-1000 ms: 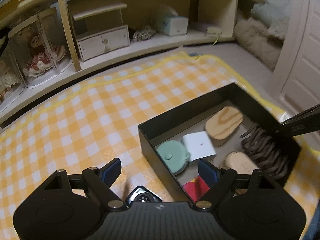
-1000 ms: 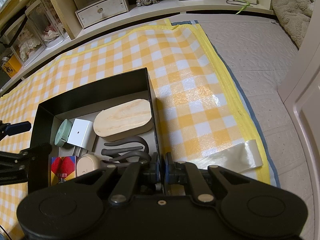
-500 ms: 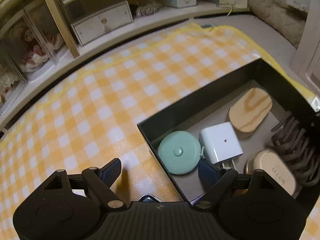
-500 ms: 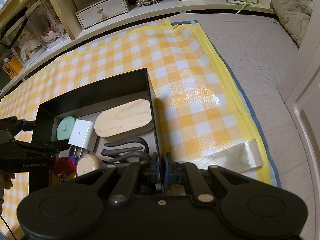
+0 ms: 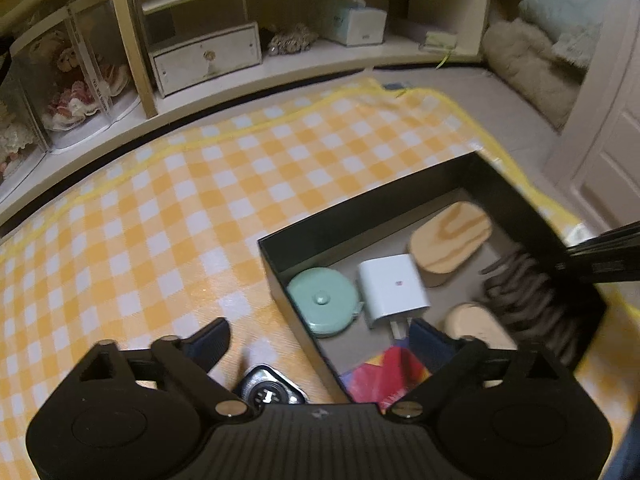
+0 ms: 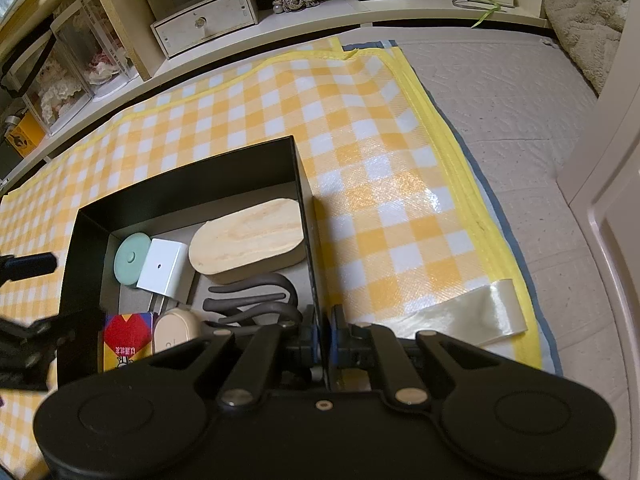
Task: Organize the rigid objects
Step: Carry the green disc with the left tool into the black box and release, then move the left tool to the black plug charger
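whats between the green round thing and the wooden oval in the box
The white charger block lies between the mint round case and the wooden oval, clear in both wrist views.

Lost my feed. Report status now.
Left gripper open, empty, over smartwatch on mat. Right gripper shut on black box wall. Nothing blocking the watch.
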Action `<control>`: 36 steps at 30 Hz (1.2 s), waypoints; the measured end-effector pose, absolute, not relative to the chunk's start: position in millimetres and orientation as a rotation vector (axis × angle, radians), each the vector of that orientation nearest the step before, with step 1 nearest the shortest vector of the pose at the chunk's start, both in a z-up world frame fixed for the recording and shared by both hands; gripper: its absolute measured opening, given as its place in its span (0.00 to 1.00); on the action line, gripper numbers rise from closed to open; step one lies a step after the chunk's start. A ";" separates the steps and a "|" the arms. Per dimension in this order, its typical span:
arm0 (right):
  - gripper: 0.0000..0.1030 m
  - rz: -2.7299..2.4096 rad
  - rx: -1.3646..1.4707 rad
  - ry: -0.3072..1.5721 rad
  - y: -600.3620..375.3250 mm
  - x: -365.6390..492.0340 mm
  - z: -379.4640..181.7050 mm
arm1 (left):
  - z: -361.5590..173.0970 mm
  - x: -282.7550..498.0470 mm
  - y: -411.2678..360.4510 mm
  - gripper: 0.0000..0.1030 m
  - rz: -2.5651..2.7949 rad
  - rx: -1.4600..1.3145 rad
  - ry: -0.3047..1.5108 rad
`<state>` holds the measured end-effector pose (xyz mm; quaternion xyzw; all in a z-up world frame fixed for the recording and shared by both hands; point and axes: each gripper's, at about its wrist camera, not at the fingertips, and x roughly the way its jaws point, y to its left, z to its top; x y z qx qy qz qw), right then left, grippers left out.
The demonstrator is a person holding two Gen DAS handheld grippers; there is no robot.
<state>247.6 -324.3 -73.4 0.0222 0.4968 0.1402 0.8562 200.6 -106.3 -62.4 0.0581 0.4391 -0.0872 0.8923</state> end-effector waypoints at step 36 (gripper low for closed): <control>0.06 0.292 0.042 1.047 -324.7 247.1 -73.9 | -34.7 94.6 -91.0 1.00 -0.224 0.046 0.861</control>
